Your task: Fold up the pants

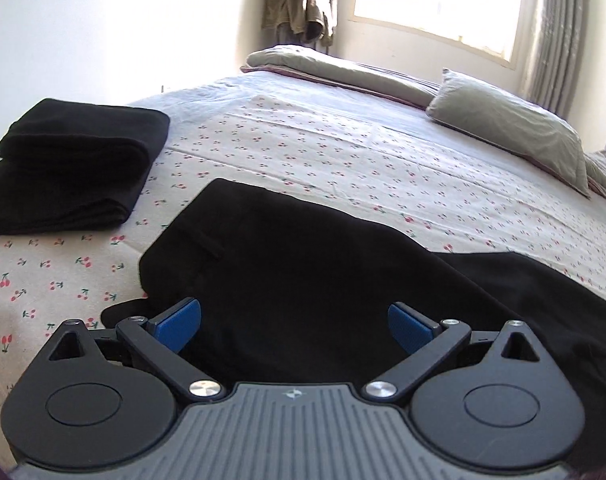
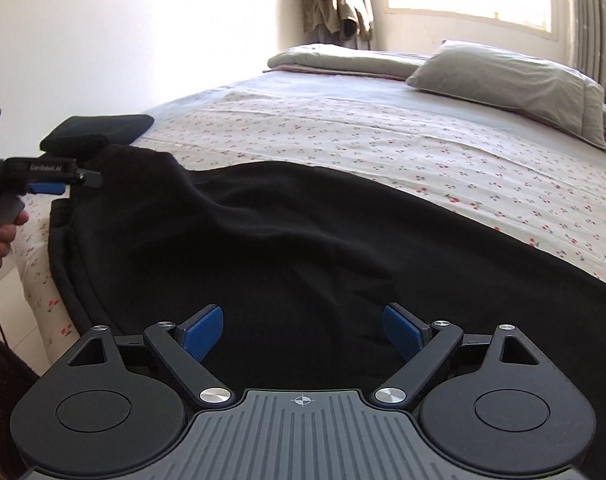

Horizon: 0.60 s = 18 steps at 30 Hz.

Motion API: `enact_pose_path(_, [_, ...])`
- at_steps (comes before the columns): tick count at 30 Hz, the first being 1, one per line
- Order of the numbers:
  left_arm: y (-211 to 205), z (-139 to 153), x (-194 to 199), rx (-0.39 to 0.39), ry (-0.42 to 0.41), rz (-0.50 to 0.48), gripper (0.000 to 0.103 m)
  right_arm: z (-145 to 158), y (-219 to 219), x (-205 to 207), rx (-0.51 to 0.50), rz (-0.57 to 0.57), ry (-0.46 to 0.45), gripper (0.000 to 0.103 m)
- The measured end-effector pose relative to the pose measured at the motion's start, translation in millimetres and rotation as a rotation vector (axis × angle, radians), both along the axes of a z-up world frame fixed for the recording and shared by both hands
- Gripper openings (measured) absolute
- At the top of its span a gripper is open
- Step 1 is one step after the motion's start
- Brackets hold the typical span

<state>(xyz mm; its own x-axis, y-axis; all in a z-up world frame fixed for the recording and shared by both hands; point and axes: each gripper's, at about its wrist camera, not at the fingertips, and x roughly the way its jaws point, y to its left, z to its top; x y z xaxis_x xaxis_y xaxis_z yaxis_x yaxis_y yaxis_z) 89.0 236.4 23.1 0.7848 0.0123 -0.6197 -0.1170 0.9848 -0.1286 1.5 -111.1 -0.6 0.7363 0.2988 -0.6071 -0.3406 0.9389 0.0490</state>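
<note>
Bedroom with a cherry-print bedsheet [image 2: 383, 148]: black pants [image 2: 263, 248] lie along the near edge of the bed, both grippers over them with fingers spread.

Their long axis runs along that near edge, waistband end toward the near left corner, legs trailing right. The left gripper [image 1: 294, 326] hovers over the waistband end, blue pads wide apart and holding nothing; the right gripper [image 2: 303, 330] hovers over the leg portion, pads equally apart and empty. Cloth lies just ahead of and below both pairs of fingers. A folded black garment [image 1: 71, 168] sits beside the waistband near the left edge; a grey pillow [image 2: 515, 84] rests toward the far right corner.
</note>
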Motion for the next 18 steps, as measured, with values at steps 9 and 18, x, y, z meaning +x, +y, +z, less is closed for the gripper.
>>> enact_pose_path(9, [53.2, -6.3, -3.5, -0.162, 0.051, 0.194, 0.076, -9.1, 58.2, -14.8, -0.061, 0.251, -0.041, 0.08])
enact_pose_path(18, [67.2, -8.2, -6.6, -0.217, 0.046, 0.231, 0.041, -15.4, 92.6, -13.1, -0.081, 0.359, -0.011, 0.043])
